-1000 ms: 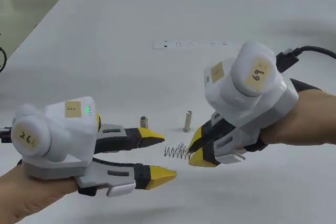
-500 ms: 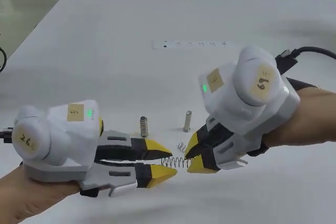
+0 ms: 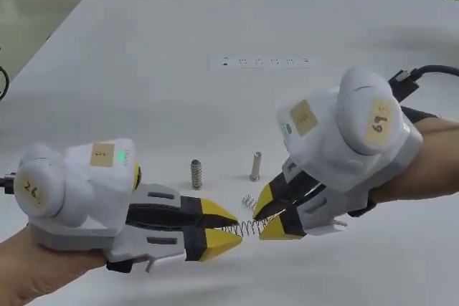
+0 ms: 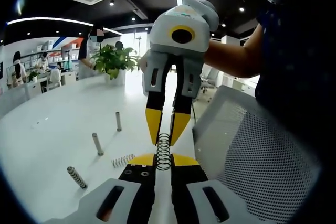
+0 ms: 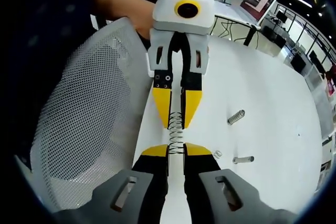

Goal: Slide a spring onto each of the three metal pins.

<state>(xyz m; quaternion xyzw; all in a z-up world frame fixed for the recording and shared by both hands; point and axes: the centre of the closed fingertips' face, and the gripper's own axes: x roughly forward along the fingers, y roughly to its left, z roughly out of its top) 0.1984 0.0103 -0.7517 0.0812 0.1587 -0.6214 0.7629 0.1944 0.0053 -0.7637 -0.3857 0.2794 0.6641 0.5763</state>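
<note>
Power strip (image 3: pixel 259 61) on white table (image 3: pixel 143 69)

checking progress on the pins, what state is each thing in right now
held spring, off the table, one end in each gripper
left gripper, shut on held spring
right gripper, shut on held spring
loose spring, lying flat on the table
sprung pin, upright, spring already on it
near bare pin, upright, no spring
far bare pin, upright, no spring
</note>
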